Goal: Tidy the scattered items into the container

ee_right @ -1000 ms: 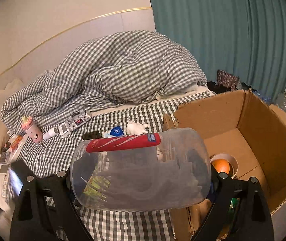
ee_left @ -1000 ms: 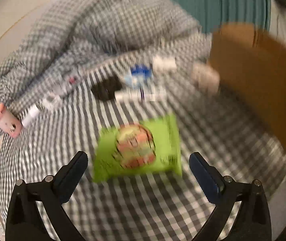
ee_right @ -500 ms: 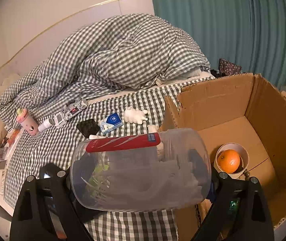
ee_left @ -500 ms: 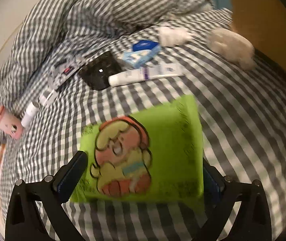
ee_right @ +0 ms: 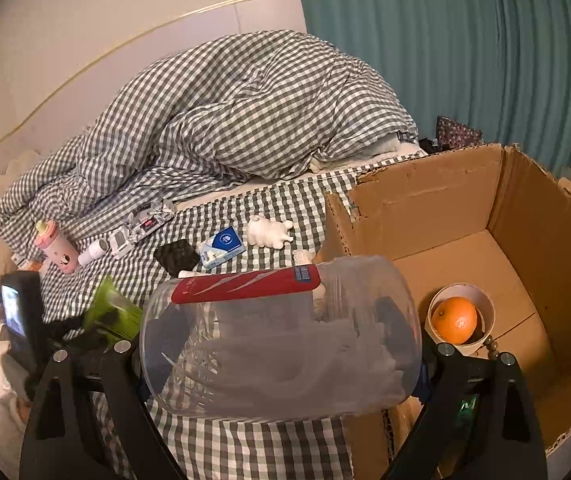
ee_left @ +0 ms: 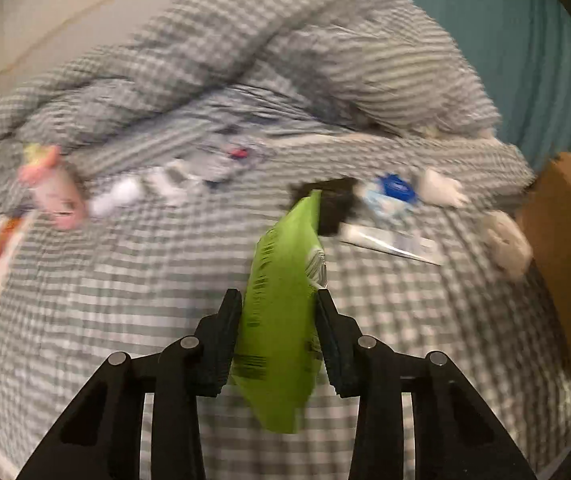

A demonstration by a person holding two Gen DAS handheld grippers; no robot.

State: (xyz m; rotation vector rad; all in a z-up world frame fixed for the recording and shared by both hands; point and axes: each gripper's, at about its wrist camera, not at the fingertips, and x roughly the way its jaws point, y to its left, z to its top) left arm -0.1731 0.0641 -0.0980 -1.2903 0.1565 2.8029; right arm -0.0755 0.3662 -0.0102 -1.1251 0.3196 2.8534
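Green barcode-printed snack bag (ee_left: pixel 281 328) in just-closing left tongs (ee_left: pixel 279 336); red-labelled clear jar (ee_right: pixel 281 344) in right tongs (ee_right: pixel 281 364).

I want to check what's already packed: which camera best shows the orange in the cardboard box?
Right wrist view: the round orange sits sharp inside a white cup on the brown cardboard box's floor. The left wrist view catches only a blurred box edge, no orange.
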